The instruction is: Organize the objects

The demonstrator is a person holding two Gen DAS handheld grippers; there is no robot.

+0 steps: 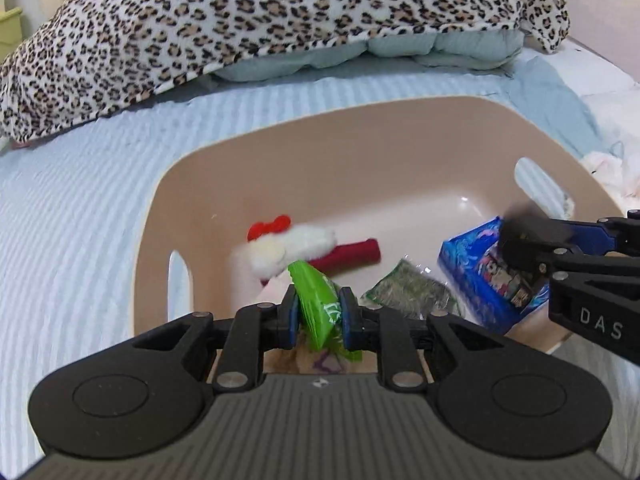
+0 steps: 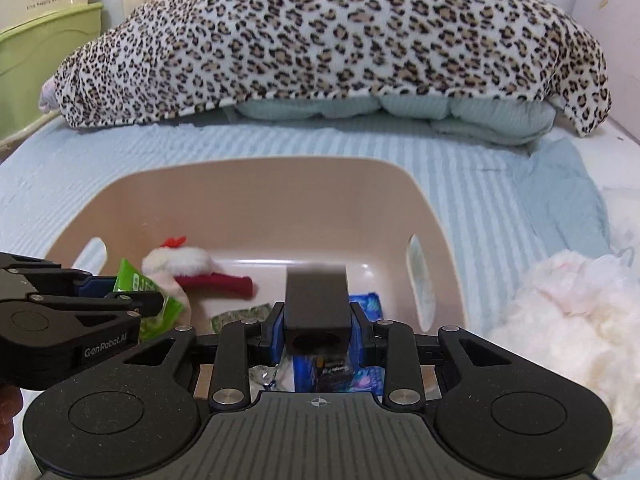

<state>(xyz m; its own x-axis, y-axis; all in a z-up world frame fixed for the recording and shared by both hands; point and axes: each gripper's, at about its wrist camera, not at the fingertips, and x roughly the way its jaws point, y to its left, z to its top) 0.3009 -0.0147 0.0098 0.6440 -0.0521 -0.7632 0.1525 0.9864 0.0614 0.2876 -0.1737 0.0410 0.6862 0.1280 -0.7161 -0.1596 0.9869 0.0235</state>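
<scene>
A beige plastic basket [image 1: 360,128] [image 2: 256,184] sits on the bed. Inside lie a white and red plush toy [image 1: 288,248] [image 2: 188,264], a dark green packet [image 1: 408,292] and a blue printed box [image 1: 472,264]. My left gripper [image 1: 320,312] is shut on a green packet [image 1: 316,300], held over the basket's near edge; it also shows in the right wrist view [image 2: 136,284]. My right gripper [image 2: 316,328] is shut on a black block [image 2: 316,300], held above the blue box [image 2: 364,304]; the block shows blurred in the left wrist view [image 1: 520,240].
A leopard-print blanket [image 2: 340,40] over a pale blue quilt [image 2: 400,108] lies behind the basket. A fluffy white plush [image 2: 568,320] lies right of the basket. A green bin [image 2: 44,64] stands at far left. The bed has a striped blue sheet [image 1: 80,200].
</scene>
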